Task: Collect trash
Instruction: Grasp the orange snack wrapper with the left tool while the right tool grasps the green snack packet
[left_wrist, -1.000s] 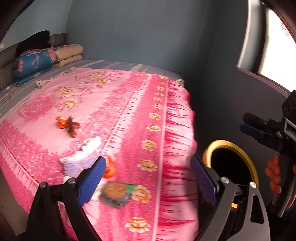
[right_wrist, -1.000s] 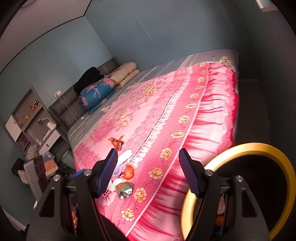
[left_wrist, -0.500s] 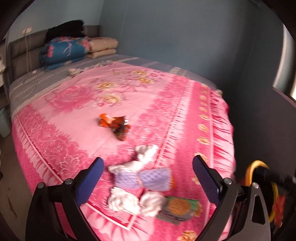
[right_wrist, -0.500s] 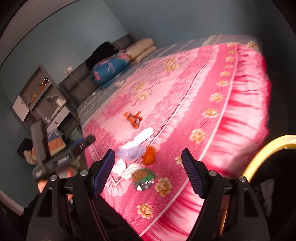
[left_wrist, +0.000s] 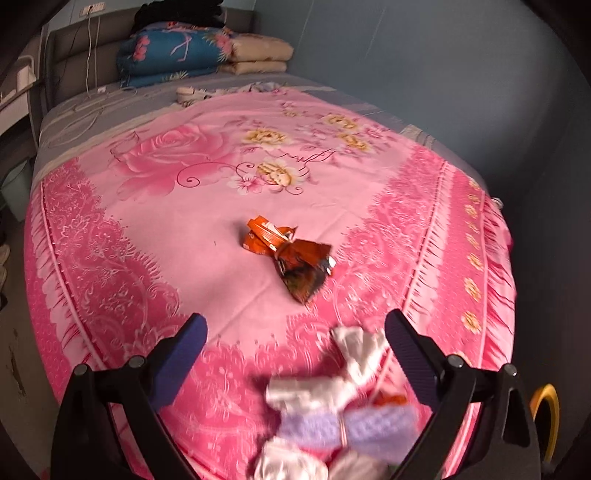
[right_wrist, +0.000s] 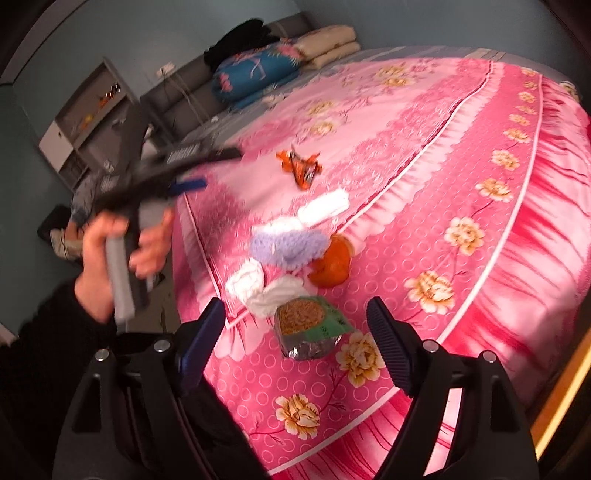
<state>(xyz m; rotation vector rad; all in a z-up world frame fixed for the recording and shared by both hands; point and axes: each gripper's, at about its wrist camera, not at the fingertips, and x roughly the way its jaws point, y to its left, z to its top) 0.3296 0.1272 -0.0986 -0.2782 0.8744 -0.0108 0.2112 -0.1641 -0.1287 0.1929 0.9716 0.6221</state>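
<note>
Trash lies on a pink flowered bedspread (left_wrist: 184, 221). An orange snack wrapper (left_wrist: 291, 253) lies mid-bed, ahead of my open, empty left gripper (left_wrist: 295, 332); it also shows in the right wrist view (right_wrist: 301, 168). Nearer the bed's edge lie white crumpled tissues (right_wrist: 266, 286), a lilac knitted piece (right_wrist: 288, 245), an orange peel-like lump (right_wrist: 332, 264) and a green biscuit packet (right_wrist: 312, 326). My right gripper (right_wrist: 297, 325) is open and empty, just short of the green packet. The left gripper (right_wrist: 207, 171) appears blurred in the right wrist view, above the bed's left side.
Folded blue and beige bedding (left_wrist: 199, 51) is stacked at the headboard. A bin with a yellow rim (left_wrist: 546, 417) stands beside the bed at the lower right. A shelf unit (right_wrist: 85, 122) stands left of the bed. A grey-blue wall (left_wrist: 443, 55) runs behind.
The left gripper swung left from the bin and bed edge, over the bed, toward the orange wrapper. The right gripper turned from the bin toward the trash pile and came closer to the green packet.
</note>
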